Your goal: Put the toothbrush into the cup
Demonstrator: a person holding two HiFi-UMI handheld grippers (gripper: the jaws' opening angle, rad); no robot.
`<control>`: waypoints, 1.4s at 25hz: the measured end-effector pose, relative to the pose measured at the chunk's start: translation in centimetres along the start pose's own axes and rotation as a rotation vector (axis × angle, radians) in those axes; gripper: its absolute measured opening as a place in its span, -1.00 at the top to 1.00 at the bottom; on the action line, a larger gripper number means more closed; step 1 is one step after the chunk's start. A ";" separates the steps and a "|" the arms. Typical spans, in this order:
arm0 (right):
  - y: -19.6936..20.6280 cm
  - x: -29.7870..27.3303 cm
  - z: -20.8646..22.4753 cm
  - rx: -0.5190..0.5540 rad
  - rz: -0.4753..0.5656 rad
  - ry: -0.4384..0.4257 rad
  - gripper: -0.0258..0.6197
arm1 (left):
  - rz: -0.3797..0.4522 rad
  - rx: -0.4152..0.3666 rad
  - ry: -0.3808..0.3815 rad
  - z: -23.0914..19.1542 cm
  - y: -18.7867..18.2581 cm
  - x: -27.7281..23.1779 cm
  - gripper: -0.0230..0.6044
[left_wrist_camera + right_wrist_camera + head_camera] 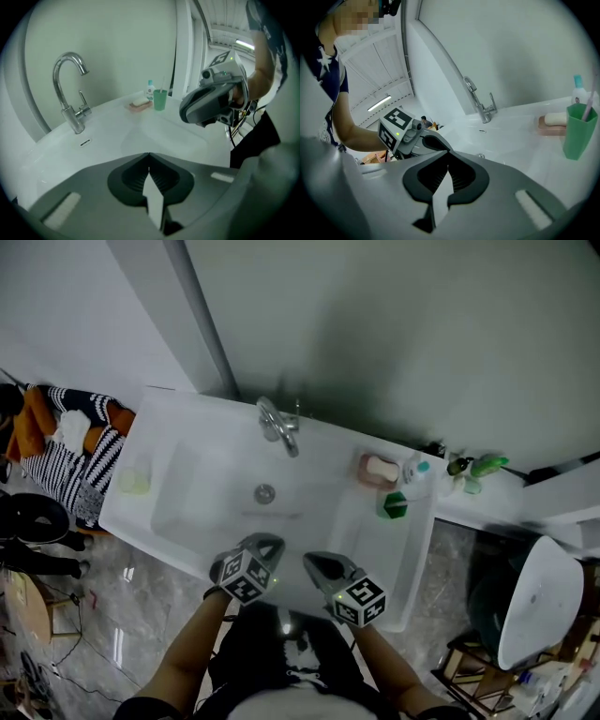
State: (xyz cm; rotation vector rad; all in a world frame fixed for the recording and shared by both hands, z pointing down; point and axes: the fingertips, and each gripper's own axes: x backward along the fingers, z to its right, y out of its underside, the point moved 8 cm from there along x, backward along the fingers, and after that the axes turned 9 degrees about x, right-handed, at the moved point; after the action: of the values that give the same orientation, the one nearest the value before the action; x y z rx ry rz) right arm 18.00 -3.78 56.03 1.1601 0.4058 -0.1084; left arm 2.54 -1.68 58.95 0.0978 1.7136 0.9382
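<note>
A green cup (pixel 395 505) stands on the right ledge of the white sink (pixel 187 521). In the right gripper view the cup (pixel 579 131) holds a thin pale toothbrush (pixel 590 101) standing upright; the left gripper view shows the same cup (pixel 160 100) and toothbrush (pixel 163 84) far off. My left gripper (pixel 267 542) and right gripper (pixel 314 562) hover side by side over the sink's near edge, well short of the cup. Both are shut with nothing between the jaws, as their own views show for the left gripper (pixel 149 154) and the right gripper (pixel 448 165).
A chrome faucet (pixel 278 425) rises at the back of the basin, the drain (pixel 265 493) in front of it. A pink soap dish (pixel 379 469) and a small bottle (pixel 417 468) sit behind the cup. A yellow item (pixel 133 482) lies on the left ledge.
</note>
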 end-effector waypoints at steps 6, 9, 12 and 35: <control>0.7 -2.3 0.6 -0.026 -0.005 0.065 0.92 | -0.142 -0.137 0.031 -2.9 1.5 -3.2 0.74; 0.8 -3.3 0.7 -0.066 0.000 0.113 0.92 | -0.182 -0.170 0.074 -4.5 2.0 -4.9 0.72; 1.0 -4.2 0.6 -0.103 -0.006 0.153 0.92 | -0.223 -0.202 0.122 -5.7 2.5 -6.8 0.72; 1.3 -7.1 0.7 -0.259 0.035 0.445 0.92 | -0.366 -0.412 0.265 -9.3 5.7 -16.8 0.65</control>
State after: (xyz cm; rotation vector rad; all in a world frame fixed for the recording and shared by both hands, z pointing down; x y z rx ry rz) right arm 12.01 -4.78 59.99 0.9289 0.7691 0.2323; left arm -1.23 -11.26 76.13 -0.6155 1.6615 1.0353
